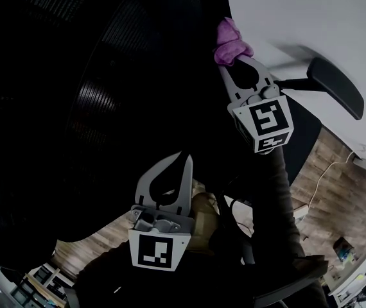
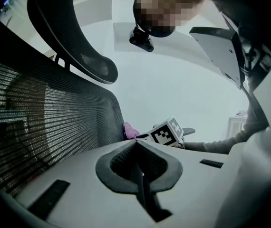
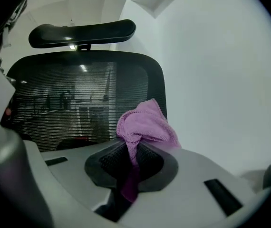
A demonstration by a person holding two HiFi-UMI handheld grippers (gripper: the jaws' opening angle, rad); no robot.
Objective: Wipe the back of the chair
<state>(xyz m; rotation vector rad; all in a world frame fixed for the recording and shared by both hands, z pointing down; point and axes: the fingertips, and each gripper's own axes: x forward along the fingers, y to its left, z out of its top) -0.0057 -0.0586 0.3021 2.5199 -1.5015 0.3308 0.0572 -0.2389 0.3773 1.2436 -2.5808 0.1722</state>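
Purple cloth (image 3: 145, 125) clamped tight in the jaws of the right gripper (image 3: 134, 146), right up at the side edge of the chair's mesh back (image 3: 69, 99), below the headrest (image 3: 81, 32). Left gripper (image 2: 136, 144) apart from it, jaws together, empty.

You'll find no readable text, brand or number; there are only letterless black-and-white square patterns on the cubes (image 1: 152, 250) of your left tool (image 1: 178, 159), 6 o'clock, and right tool (image 1: 235, 63), 1 o'clock.
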